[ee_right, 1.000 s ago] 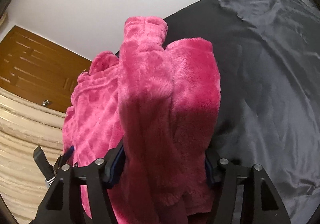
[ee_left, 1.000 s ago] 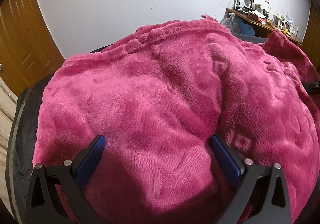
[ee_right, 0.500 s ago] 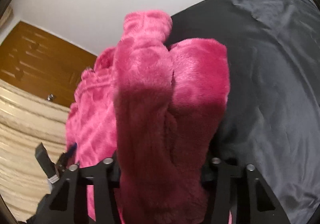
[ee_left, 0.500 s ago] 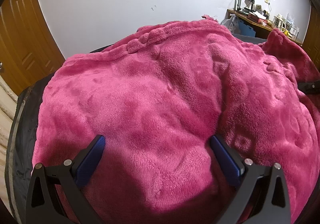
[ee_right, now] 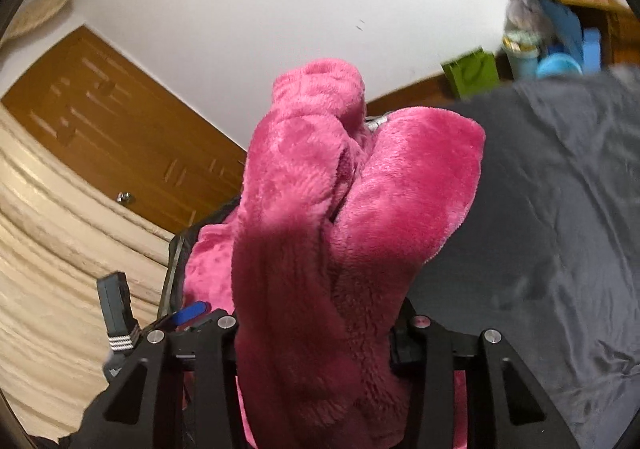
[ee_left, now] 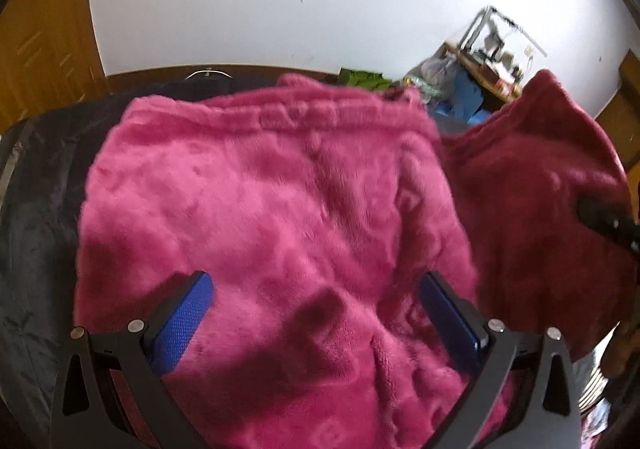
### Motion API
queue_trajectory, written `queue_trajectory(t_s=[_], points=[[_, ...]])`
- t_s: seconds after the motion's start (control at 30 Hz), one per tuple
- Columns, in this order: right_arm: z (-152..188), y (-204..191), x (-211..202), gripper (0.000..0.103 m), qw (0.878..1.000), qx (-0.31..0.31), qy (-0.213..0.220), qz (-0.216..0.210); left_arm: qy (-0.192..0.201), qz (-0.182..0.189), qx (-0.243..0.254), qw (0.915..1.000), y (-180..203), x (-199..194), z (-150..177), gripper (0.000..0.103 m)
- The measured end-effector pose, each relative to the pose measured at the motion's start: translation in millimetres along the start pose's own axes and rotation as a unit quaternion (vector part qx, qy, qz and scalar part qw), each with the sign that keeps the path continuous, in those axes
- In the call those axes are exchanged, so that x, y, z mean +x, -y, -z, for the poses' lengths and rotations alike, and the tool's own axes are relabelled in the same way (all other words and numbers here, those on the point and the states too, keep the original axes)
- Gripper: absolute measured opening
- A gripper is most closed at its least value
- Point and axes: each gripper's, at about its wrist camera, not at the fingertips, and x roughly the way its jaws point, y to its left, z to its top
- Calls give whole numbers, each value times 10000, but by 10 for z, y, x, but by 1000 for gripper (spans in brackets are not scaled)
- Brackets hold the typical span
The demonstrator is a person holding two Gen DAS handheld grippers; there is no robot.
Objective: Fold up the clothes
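— Spread across the dark grey bedcover [ee_right: 560, 209], below a white wall [ee_left: 320, 1] and beside a brown wooden door [ee_right: 120, 129]: pink fleece garment [ee_left: 260, 189], one bunched part raised off the cover at the right.

— And the tools?

— Right gripper [ee_right: 320, 333]: closing, a thick wad of the pink fleece between the fingers, pressed from both sides. Left gripper [ee_left: 316, 313]: blue pads [ee_left: 182, 323] spread wide, fleece lying between; pinching or merely resting against the cloth, impossible to tell.

— Smaller details?

— Cluttered desk [ee_left: 492, 65] by the far wall, green bag [ee_right: 472, 73] near its foot.
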Motion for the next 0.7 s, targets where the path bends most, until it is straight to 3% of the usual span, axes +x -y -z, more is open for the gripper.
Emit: queue_trajectory(t_s=[0.17, 0.23, 0.33, 0.47, 0.53, 0.6, 0.7], points=[[-41, -808, 335, 46, 9987, -472, 26, 168, 104, 48, -152, 9998, -305, -184, -96, 103], [27, -1088, 479, 46, 9978, -621, -17, 230, 95, 108, -311, 9994, -479, -228, -95, 103], [257, -1535, 544, 46, 9899, -1322, -68, 514, 98, 304, -663, 9973, -772, -301, -57, 103], [602, -2262, 891, 46, 9661, -2436, -2, 852, 158, 647, -1112, 9916, -1144, -418, -16, 103], [765, -2529, 1086, 46, 9481, -2973, 35, 1130, 152, 879, -1307, 9874, -1332, -445, -13, 103], [955, -2740, 1333, 46, 9255, -3503, 58, 1442, 123, 1111, -1526, 9819, -1516, -447, 3, 103], [1174, -2858, 1667, 46, 9020, -3922, 79, 1805, 112, 1416, -1794, 9735, -1752, -457, 32, 103]])
